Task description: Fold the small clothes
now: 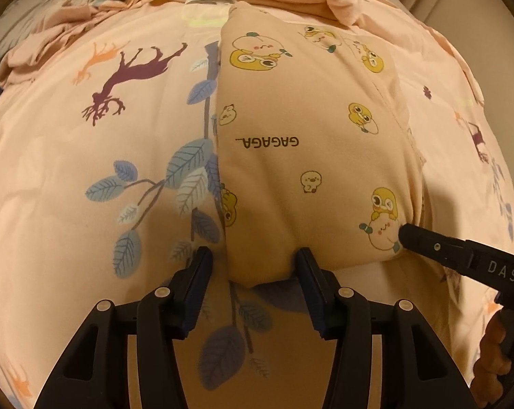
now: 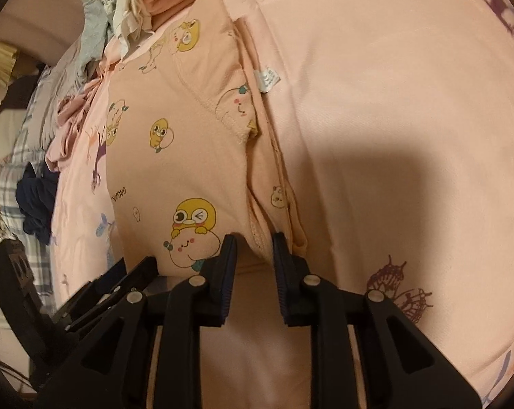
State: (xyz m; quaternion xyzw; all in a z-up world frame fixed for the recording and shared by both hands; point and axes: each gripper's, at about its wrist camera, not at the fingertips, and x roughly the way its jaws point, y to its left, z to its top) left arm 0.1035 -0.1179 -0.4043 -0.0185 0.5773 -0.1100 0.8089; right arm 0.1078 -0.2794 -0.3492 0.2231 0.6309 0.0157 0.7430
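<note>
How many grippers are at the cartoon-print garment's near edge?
2. The left gripper straddles the near-left corner of the cartoon-print garment, jaws open. The right gripper sits at the near-right corner, a fabric edge between its open jaws.

Warm, dim indoor light tints both views orange-pink. A broad soft shadow falls on the bedsheet [image 2: 393, 184] right of the peach garment [image 2: 188, 170]. Fisheye bending curves the edges into dark vignette corners; nearby black parts look slightly soft.

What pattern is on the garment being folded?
Peach garment with yellow cartoon chicks and "GAGAGA" lettering; clearest in the left wrist view.
</note>
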